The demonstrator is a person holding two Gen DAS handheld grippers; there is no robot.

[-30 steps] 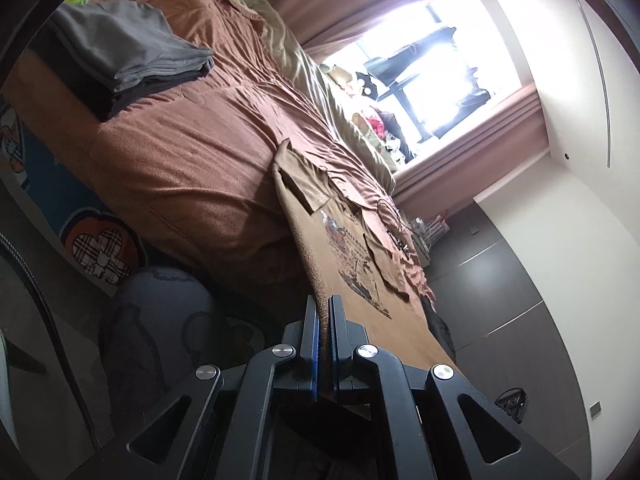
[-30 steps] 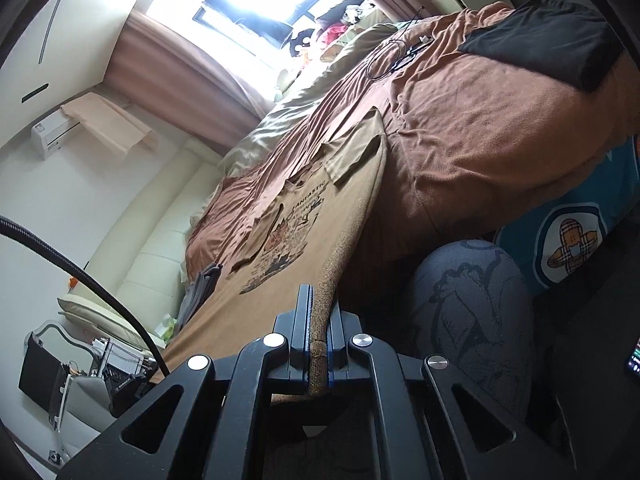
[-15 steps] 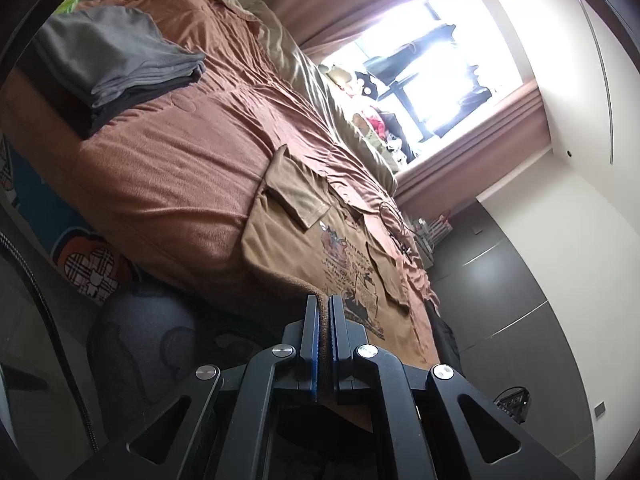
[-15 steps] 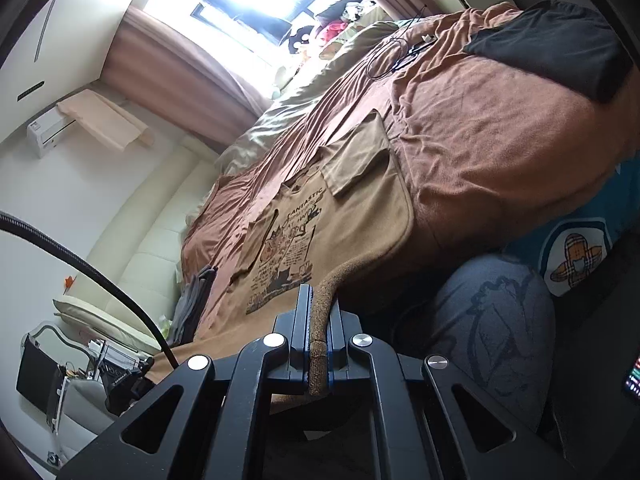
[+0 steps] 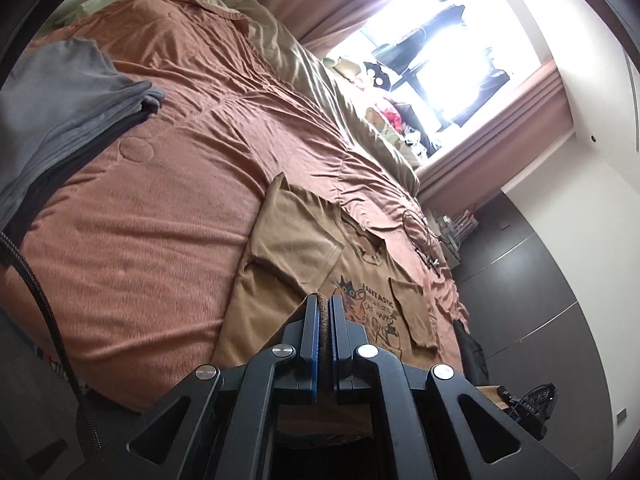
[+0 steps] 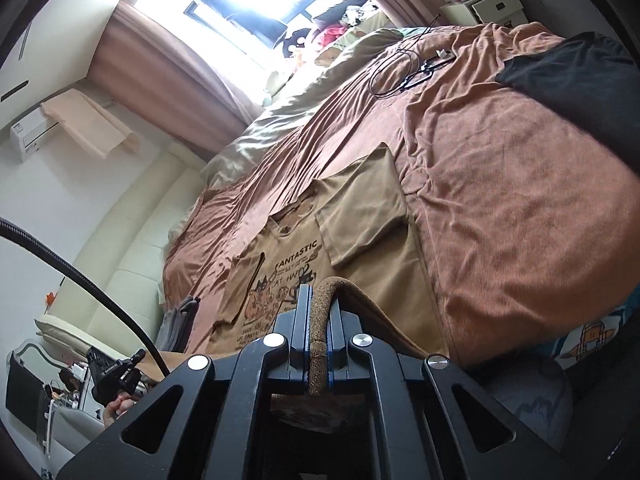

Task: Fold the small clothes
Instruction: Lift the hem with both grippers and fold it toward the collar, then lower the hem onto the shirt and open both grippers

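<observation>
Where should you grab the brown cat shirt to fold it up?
By its bottom hem, from the near bed edge. The brown cat shirt lies flat, sleeves folded in, and each hand-held gripper, left and right, already pinches a hem corner.

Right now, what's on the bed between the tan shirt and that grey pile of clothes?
Nothing: bare rust-brown bedspread separates the tan shirt from the grey pile, seen in the left wrist view.

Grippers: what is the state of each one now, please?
Left gripper: closed on the tan T-shirt hem.
Right gripper: closed on the same hem.
</observation>
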